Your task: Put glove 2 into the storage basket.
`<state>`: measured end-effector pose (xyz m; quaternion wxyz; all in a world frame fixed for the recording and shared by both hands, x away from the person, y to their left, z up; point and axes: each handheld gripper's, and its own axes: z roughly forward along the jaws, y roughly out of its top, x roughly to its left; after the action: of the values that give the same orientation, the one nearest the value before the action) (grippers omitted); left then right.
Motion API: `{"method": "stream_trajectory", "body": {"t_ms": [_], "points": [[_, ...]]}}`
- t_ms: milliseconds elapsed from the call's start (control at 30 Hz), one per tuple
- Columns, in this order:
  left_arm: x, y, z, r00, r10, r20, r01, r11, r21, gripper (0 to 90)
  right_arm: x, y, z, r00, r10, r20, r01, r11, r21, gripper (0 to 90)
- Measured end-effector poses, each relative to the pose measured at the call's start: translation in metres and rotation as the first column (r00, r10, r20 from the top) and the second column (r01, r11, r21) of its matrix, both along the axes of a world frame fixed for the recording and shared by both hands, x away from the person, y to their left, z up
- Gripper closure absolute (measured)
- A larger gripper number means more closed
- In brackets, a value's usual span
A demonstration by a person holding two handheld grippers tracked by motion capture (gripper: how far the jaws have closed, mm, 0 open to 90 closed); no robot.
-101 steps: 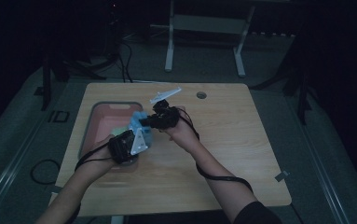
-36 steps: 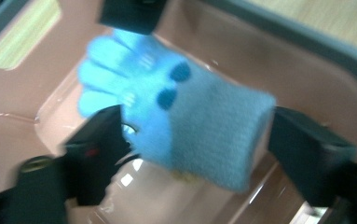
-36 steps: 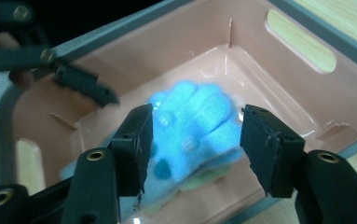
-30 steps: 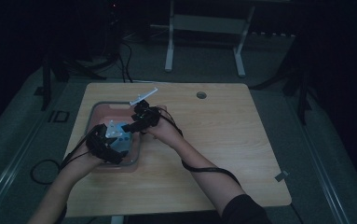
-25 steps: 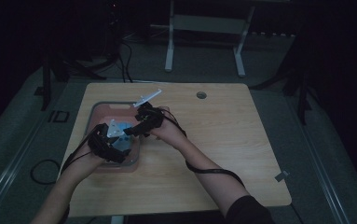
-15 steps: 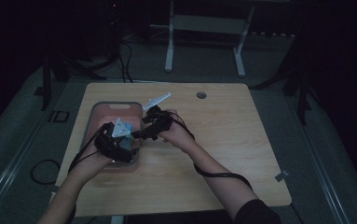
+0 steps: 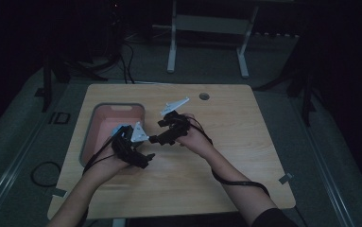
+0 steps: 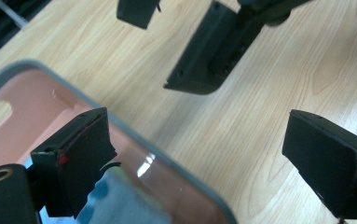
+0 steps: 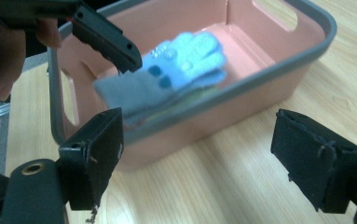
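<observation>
No text, label, brand, number or sign can be read in any of the views: the pictures are dim and nothing printed shows.
</observation>
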<state>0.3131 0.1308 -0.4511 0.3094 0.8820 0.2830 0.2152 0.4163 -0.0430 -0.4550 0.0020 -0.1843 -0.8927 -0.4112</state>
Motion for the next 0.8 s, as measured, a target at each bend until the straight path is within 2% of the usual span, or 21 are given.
{"method": "stream_trajectory", "body": {"t_ms": [33,67,200,567,633,800], "points": [[0.0,-0.002,0.0,1.0,-0.005,0.004,0.005,1.0,-0.007,8.4,-0.001,-0.003,-0.001,1.0,-0.001,-0.002,0.001,1.0,-0.005,16.7],[0.0,-0.005,-0.001,0.9999,-0.012,-0.008,0.012,0.9998,-0.018,8.4,-0.001,-0.005,-0.002,1.0,-0.002,-0.001,0.002,1.0,-0.008,16.7],[-0.002,-0.019,-0.003,0.9982,-0.057,-0.02,0.057,0.9984,0.003,8.4,-0.003,-0.019,-0.004,0.9999,-0.015,0.002,0.015,1.0,-0.01,16.7],[-0.006,-0.037,-0.007,0.9943,-0.1,-0.037,0.099,0.9949,-0.019,8.5,-0.008,-0.048,-0.01,0.9992,-0.041,0.007,0.041,0.999,-0.013,16.7],[-0.006,-0.042,-0.009,0.9935,-0.11,-0.03,0.11,0.9937,-0.023,8.5,-0.009,-0.055,-0.012,0.9989,-0.047,0.002,0.047,0.999,-0.007,16.7],[-0.008,-0.052,-0.011,0.9895,-0.138,-0.045,0.137,0.9903,-0.025,8.5,-0.014,-0.068,-0.015,0.9985,-0.054,-0.002,0.054,0.998,0.007,16.7]]}}
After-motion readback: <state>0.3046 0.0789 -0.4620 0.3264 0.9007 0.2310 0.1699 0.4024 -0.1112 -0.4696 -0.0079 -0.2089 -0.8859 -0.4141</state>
